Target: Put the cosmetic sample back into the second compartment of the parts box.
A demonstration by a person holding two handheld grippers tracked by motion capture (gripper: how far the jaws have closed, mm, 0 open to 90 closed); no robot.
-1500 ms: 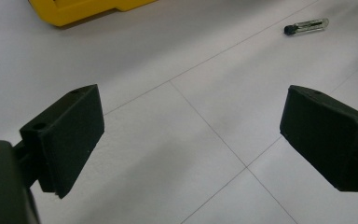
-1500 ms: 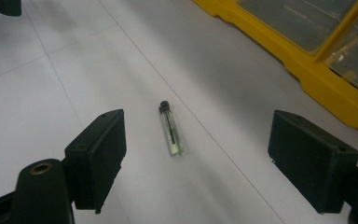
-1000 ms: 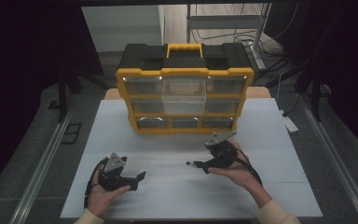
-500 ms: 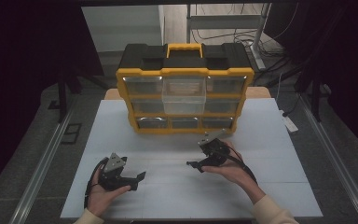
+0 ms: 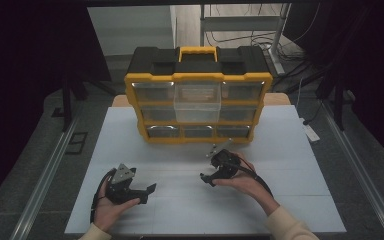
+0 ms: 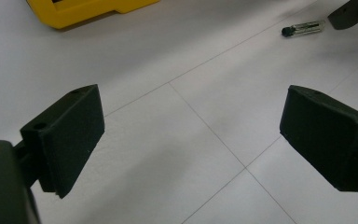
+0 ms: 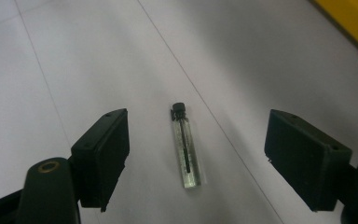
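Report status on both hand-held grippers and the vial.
Both hand-held grippers open, empty. Small clear glass vial with black cap lying flat between right's jaws, untouched. Nothing in the way.

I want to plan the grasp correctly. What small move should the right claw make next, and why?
Probably lower the right claw straight down and then close it. The small glass vial with the black cap lies flat on the white table, between the two open jaws and touching neither. It runs roughly along the jaws, so closing would pinch its sides.
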